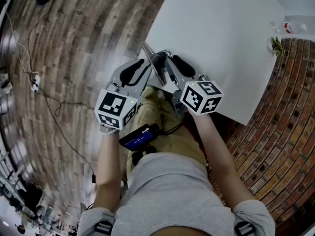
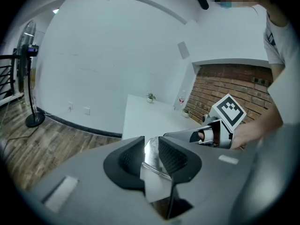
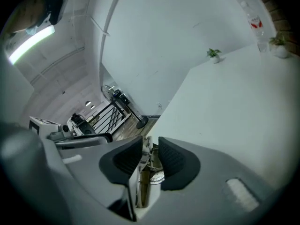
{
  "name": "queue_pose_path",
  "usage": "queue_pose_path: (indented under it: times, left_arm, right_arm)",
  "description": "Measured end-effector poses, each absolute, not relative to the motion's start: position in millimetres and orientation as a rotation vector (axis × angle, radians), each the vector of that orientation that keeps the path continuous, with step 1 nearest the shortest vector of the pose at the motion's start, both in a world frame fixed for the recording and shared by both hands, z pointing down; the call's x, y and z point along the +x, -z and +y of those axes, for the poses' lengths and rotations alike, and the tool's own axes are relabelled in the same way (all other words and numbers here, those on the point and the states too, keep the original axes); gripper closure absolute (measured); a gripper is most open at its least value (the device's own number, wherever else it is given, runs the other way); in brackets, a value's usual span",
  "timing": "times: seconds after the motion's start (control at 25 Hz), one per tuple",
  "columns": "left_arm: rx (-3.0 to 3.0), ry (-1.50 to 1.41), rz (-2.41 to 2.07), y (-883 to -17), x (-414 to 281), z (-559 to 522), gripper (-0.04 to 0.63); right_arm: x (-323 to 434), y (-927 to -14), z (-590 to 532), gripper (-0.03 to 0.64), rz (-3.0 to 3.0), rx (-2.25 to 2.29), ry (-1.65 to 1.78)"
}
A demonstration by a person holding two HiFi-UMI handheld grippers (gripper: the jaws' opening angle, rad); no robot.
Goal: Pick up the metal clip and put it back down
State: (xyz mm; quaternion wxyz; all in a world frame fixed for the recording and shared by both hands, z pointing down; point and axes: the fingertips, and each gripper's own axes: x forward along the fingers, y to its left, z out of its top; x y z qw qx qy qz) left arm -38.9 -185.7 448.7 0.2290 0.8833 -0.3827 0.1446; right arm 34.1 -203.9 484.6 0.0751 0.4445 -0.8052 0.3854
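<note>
The metal clip (image 1: 153, 65) is a thin shiny folded plate held in the air above the near-left corner of the white table (image 1: 221, 33). Both grippers meet at it. My left gripper (image 1: 146, 65) comes in from the left. In the left gripper view the clip (image 2: 152, 162) fills the gap of the left gripper (image 2: 151, 146), with both pads against it. My right gripper (image 1: 170, 62) comes in from the right. In its own view the clip (image 3: 146, 165) stands edge-on in the right gripper (image 3: 151, 149), lying along the left pad, with a gap to the right pad.
A clear bottle (image 1: 290, 26) and a small potted plant (image 1: 275, 43) stand at the table's far right corner. Brick floor lies to the right, wood floor with cables to the left. A standing fan (image 2: 29, 78) is by the wall. A dark device (image 1: 140, 136) hangs at the person's waist.
</note>
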Motion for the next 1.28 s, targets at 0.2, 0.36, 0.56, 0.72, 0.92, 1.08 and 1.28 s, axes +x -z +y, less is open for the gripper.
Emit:
queue_pose_path:
  times: [0.2,0.36,0.56,0.72,0.92,1.08,1.28]
  left_arm:
    - [2.447,-0.355,-1.144,-428,-44,-182,0.553]
    - [2.464,-0.299,-1.236,-406,-55,-180,0.586]
    - [2.49,-0.286,-1.314,-379,-66,-171,0.583]
    - [2.501,-0.239,-1.338,-352,-68,-161,0.583]
    - [2.536,-0.175,-1.356,-319,-68,-153,0.583]
    - [2.571,-0.166,-1.386,-300,-67,-146,0.583]
    - [2.592,-0.179,-1.42,-290,-68,-135,0.583]
  right_arm:
    - [43,-459,-200,0.6,-2.446,1.334,-0.828]
    - [41,-432,-195,0.615,-2.51,1.312,-0.685]
    - [36,-400,-184,0.615,-2.582,1.267,-0.592]
    - [39,-377,-176,0.615,-2.624,1.262,-0.542]
    - [49,-349,-168,0.617,-2.666,1.282,-0.492]
    - [57,-332,-160,0.616,-2.694,1.285,-0.448]
    - [58,-313,-152,0.616,-2.733,1.24,-0.358]
